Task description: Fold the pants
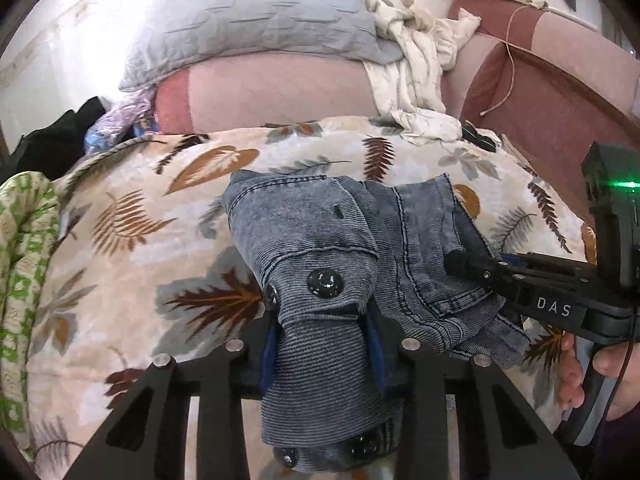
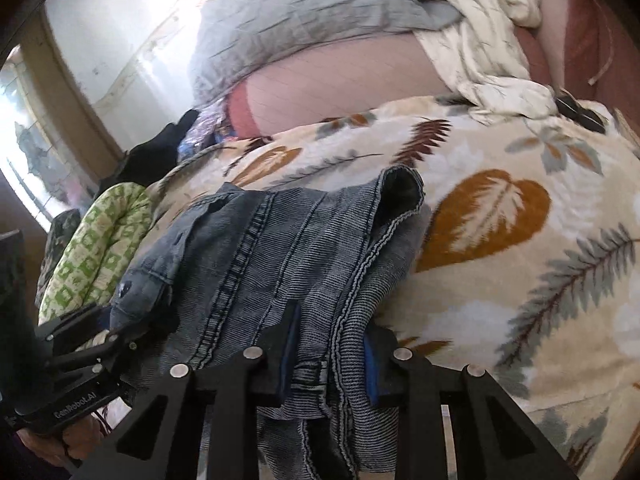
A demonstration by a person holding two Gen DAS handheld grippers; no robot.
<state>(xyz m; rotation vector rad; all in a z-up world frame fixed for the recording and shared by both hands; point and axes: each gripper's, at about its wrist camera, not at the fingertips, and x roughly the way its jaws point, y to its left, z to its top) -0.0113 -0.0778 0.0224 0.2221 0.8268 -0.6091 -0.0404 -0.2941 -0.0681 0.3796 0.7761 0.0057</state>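
Note:
The grey-blue denim pants (image 1: 320, 232) lie bunched on a leaf-print blanket (image 1: 160, 208). My left gripper (image 1: 324, 344) is shut on the buttoned waistband end, cloth pinched between its blue-padded fingers (image 1: 270, 352). My right gripper (image 2: 330, 360) is shut on another edge of the pants (image 2: 288, 240), near the seams. In the left wrist view the right gripper (image 1: 472, 264) reaches in from the right onto the cloth. In the right wrist view the left gripper (image 2: 104, 336) is at the lower left, on the pants.
A grey quilted pillow (image 1: 256, 20) and a crumpled white sheet (image 1: 416, 60) lie at the back on a pink mattress (image 1: 280, 92). A maroon headboard (image 1: 540, 92) is at the right. A green-patterned cloth (image 1: 24, 240) and dark clothes (image 1: 60, 136) lie at the left.

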